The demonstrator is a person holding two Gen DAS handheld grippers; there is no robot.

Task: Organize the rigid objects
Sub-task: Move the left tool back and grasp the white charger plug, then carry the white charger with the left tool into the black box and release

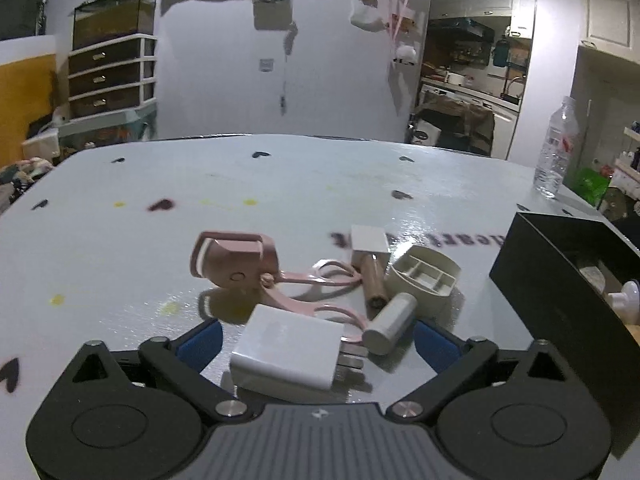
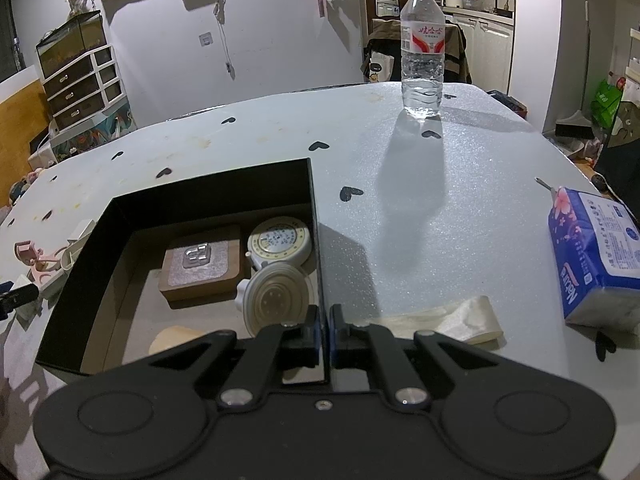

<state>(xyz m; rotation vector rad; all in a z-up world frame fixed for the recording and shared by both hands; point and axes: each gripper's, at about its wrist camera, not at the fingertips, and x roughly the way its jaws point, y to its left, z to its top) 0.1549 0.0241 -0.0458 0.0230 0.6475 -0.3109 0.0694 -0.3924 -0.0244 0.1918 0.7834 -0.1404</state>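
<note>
In the left wrist view my left gripper [image 1: 318, 344] stands open low over the table. A white charger plug [image 1: 288, 354] and a white cylinder [image 1: 390, 322] lie between its blue pads [image 1: 200, 344] without touching them. Beyond lie a pink eyelash curler [image 1: 236, 260], a wooden-handled brush [image 1: 372, 276] and a beige divided cap [image 1: 424, 276]. The black box [image 1: 560, 288] stands to the right. In the right wrist view my right gripper [image 2: 324, 320] is shut on the right wall of the black box [image 2: 314, 216]. Inside are a wooden block [image 2: 202, 266], a round dial [image 2: 280, 240] and a round beige disc [image 2: 276, 296].
A clear water bottle [image 2: 422, 48] stands at the far side of the table [image 2: 440, 200]. A blue tissue pack [image 2: 596, 256] lies at the right edge, and a cream ribbon [image 2: 448, 320] lies near the right gripper. Drawers and clutter sit beyond the table.
</note>
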